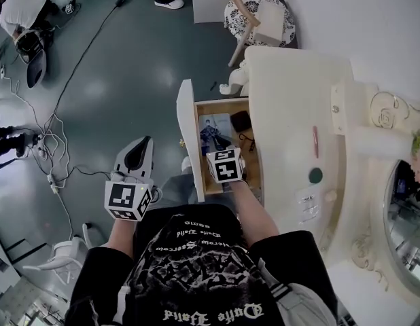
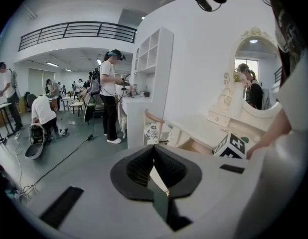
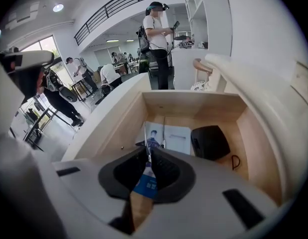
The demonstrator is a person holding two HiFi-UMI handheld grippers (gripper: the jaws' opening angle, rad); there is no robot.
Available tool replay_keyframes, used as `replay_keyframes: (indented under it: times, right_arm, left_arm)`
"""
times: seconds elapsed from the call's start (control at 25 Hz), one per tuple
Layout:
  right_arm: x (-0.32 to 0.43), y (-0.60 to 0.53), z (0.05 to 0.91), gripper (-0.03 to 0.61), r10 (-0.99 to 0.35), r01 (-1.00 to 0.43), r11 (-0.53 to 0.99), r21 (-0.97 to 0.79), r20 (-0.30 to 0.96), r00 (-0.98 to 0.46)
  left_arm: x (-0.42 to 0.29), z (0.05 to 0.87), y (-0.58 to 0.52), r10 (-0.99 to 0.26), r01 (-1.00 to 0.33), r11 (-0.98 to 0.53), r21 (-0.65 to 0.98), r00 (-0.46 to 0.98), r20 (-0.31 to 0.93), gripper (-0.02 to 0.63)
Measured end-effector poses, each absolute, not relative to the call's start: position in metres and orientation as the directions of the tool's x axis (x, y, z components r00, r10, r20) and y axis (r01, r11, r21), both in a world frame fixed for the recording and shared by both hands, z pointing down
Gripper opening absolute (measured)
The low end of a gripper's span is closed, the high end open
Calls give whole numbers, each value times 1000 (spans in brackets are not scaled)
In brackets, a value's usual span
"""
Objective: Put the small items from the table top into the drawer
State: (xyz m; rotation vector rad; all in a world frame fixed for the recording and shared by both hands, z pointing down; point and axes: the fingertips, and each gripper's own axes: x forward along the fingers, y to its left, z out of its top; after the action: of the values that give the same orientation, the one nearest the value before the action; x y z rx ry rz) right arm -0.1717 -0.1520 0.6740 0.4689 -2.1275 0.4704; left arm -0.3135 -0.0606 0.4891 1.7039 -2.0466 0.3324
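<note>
1. R gripper (image 3: 148, 152) over open drawer (image 3: 194, 103); jaws narrow, pinching thin blue-white slip (image 3: 147, 182), seen edge-on betw pads.
2. Slip inside drawer opening, above drawer floor, top edge poking just past jaw tips.
3. In drawer: photo print (image 3: 169, 136) lying flat at left-mid, black pouch (image 3: 210, 142) just beside it on right, black cord loop (image 3: 235, 162) near right wall.
4. L gripper (image 2: 154, 147) closed, jaw tips touching, nothing betw them; held left of drawer front, over grey floor (image 1: 115, 80), well apart from table (image 1: 285, 100).
5. On table top: red stick (image 1: 315, 141), green disc (image 1: 316, 176) near it, pale bits (image 1: 308, 202) nearer the person, too small to tell.
</note>
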Motion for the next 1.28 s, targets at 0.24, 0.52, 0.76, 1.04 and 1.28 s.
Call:
replay_keyframes:
  times: [0.24,0.52,0.76,1.04,1.28]
  right_arm:
    - [-171,-150,688,43,-134,-481,861,-168,836,-532]
    - [-169,-154,700,44,-105,-475,861,-180,852,-513]
    - [-171,-150,703,46,-91,-454,874,-174,859,-504]
    - [-165,-146,712,46,-57,-450,873,-189,876,-478]
    - [-166,-143,712,62,-48,-456,868,-194,882,-468]
  left_arm:
    - [-317,490,-59,-854,-968,231,95,-155,497,15]
    - [-316,492,-65,-847,-970,229,86,-155,508,15]
    - [-316,491,-65,-847,-968,234,89,-158,507,15]
    - [-317,490,-62,-846,-967,242,79,-171,504,15]
    - [-320,490,-56,-843,-964,254,79,-180,508,15]
